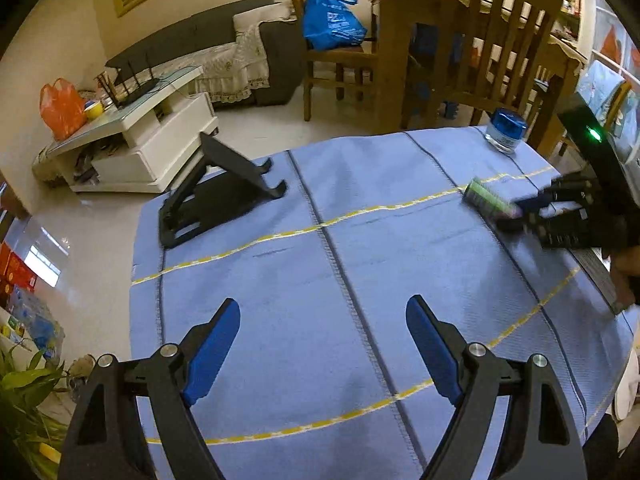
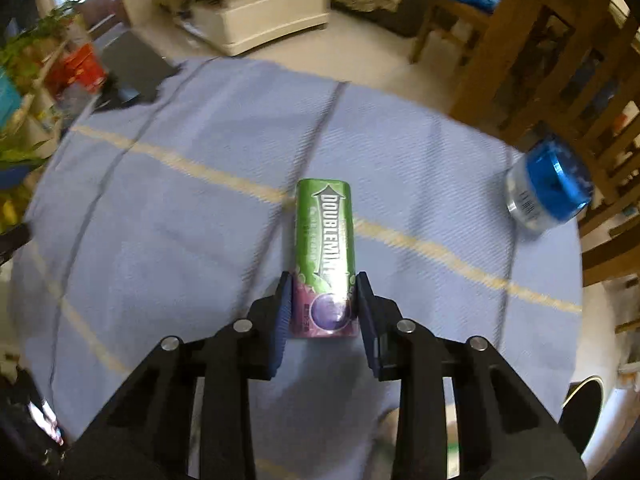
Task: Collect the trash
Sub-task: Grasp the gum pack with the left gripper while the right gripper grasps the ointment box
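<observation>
A green and purple Doublemint gum pack point(image 2: 326, 256) sits between the blue pads of my right gripper point(image 2: 325, 312), which is shut on its purple end and holds it above the blue cloth. The same pack point(image 1: 491, 197) and right gripper point(image 1: 532, 208) show at the right in the left wrist view. My left gripper point(image 1: 322, 344) is open and empty over the near part of the blue cloth point(image 1: 360, 264).
A small jar with a blue lid point(image 1: 507, 130) stands at the cloth's far right, also in the right wrist view point(image 2: 548, 188). A black folding stand point(image 1: 216, 192) sits at the far left. Wooden chairs point(image 1: 492, 48) stand beyond the table.
</observation>
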Action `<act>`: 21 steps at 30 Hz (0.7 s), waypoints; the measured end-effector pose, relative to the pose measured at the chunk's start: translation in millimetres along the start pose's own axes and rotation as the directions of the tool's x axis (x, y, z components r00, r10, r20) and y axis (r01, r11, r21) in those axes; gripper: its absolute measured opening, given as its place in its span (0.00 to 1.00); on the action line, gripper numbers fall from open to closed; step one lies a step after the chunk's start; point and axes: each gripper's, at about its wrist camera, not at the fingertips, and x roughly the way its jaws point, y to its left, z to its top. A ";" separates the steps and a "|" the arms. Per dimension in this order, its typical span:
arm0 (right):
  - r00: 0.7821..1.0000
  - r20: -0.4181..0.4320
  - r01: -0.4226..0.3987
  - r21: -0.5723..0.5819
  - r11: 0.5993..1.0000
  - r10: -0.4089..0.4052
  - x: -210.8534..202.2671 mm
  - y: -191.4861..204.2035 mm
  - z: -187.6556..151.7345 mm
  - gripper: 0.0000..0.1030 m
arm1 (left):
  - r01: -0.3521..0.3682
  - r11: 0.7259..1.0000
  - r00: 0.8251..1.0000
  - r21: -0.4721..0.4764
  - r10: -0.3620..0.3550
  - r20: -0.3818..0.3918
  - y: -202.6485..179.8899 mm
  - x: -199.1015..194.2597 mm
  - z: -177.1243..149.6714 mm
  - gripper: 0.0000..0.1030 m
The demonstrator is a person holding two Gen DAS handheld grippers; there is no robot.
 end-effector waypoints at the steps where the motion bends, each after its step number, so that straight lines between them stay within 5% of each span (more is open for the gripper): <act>1: 1.000 0.001 -0.018 -0.017 1.000 0.018 -2.1 12.0 -5.8 0.30 | 0.006 1.000 1.000 0.009 -0.006 0.002 -5.1 -0.7 -0.4 0.80; 6: 0.985 0.012 -0.169 -0.057 0.984 0.170 -16.2 74.1 -46.4 0.30 | 0.037 0.999 0.999 0.022 -0.036 -0.010 -23.7 1.9 -3.1 0.80; 11: 0.983 0.060 -0.172 -0.042 0.984 0.175 -23.5 103.4 -59.3 0.35 | 0.064 0.998 0.998 0.023 -0.064 -0.029 -38.6 4.3 -7.1 0.80; 12: 0.983 0.089 -0.156 -0.049 0.987 0.160 -29.9 104.3 -63.2 0.56 | 0.072 0.997 0.997 0.026 -0.072 -0.031 -41.7 4.0 -8.3 0.80; 14: 0.984 0.160 -0.070 -0.039 0.997 0.075 -46.2 100.0 -71.7 0.78 | 0.088 0.996 0.995 0.033 -0.087 -0.041 -47.5 5.0 -11.3 0.80; 21: 0.953 0.264 0.102 0.177 0.979 -0.147 -106.7 5.6 -121.8 0.82 | 0.148 0.989 0.982 0.013 -0.145 -0.120 -78.7 17.7 -16.0 0.79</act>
